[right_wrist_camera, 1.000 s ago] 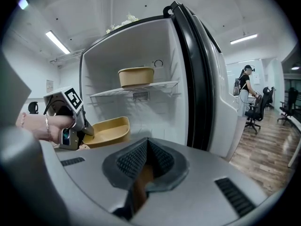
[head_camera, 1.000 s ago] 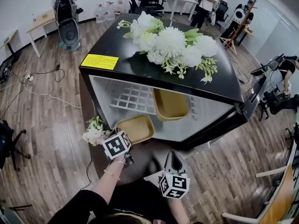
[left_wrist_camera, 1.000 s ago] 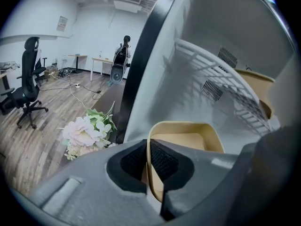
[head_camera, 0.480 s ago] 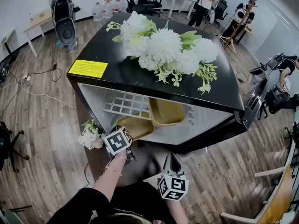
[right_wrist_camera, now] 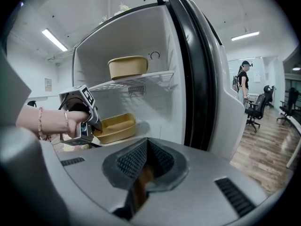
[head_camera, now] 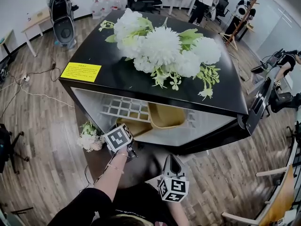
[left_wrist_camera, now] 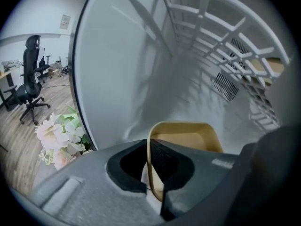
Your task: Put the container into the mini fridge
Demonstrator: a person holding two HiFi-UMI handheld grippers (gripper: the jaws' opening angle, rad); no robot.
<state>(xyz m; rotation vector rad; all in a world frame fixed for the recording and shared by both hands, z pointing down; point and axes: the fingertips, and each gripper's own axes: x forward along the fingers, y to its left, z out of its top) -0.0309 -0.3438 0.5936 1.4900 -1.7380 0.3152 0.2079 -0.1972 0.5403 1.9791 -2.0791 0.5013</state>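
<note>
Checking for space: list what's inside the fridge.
One container sits on the wire shelf; a second container, gripped by the left tool, is below it. Space behind the upper one is covered.

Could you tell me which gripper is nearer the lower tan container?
Left. The left gripper grips the lower container by its rim; the right gripper hangs outside the fridge, apart.
</note>
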